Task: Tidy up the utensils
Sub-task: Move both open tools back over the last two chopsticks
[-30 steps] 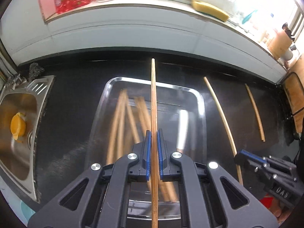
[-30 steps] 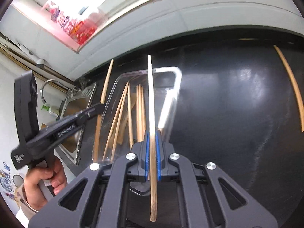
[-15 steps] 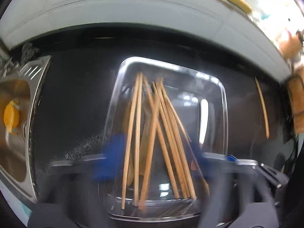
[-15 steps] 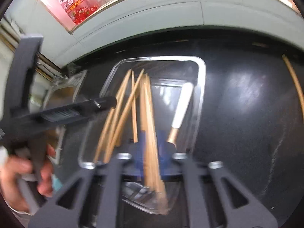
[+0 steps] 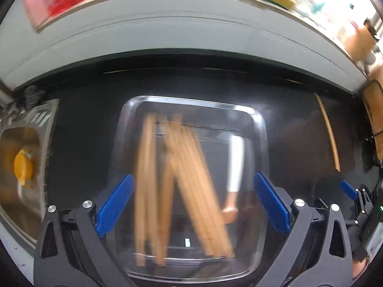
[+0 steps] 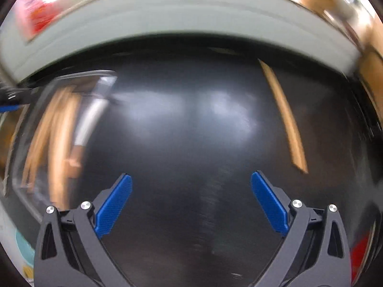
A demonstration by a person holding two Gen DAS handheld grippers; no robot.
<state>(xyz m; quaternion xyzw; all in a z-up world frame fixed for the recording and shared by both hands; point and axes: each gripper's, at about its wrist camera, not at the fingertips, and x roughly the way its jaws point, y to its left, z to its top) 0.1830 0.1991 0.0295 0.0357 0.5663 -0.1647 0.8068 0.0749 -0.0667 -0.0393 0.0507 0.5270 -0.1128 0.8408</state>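
Presently the left gripper (image 5: 191, 201) stands with its jaws spread wide, having just been opening; nothing is pinched between the blue pads (image 5: 115, 204). It hangs over a clear tray (image 5: 259, 129) on the black counter (image 5: 83, 124). Inside the tray lies a bundle of wooden chopsticks (image 5: 177, 186), blurred, their long axes running from the near rim toward the far rim, some fanned at a slight angle to the others. A white-handled utensil (image 5: 235, 162) lies along the tray's right side, also lengthwise; its near end is too blurred to identify.

The right gripper (image 6: 191, 202) is likewise spread wide, its jaws just having been opening, and holds nothing; only bare counter shows between its pads (image 6: 269, 204). From the right wrist view the tray sits at the left edge, apart from this gripper. A single chopstick (image 6: 283, 117) lies loose on the counter, beyond the right gripper and to its right, well apart from the tray, its long axis running near to far with a slight lean. The same loose stick shows at the right in the left wrist view. A steel sink (image 5: 26, 157) adjoins the counter on the left, with a yellow object (image 5: 22, 171) in it.
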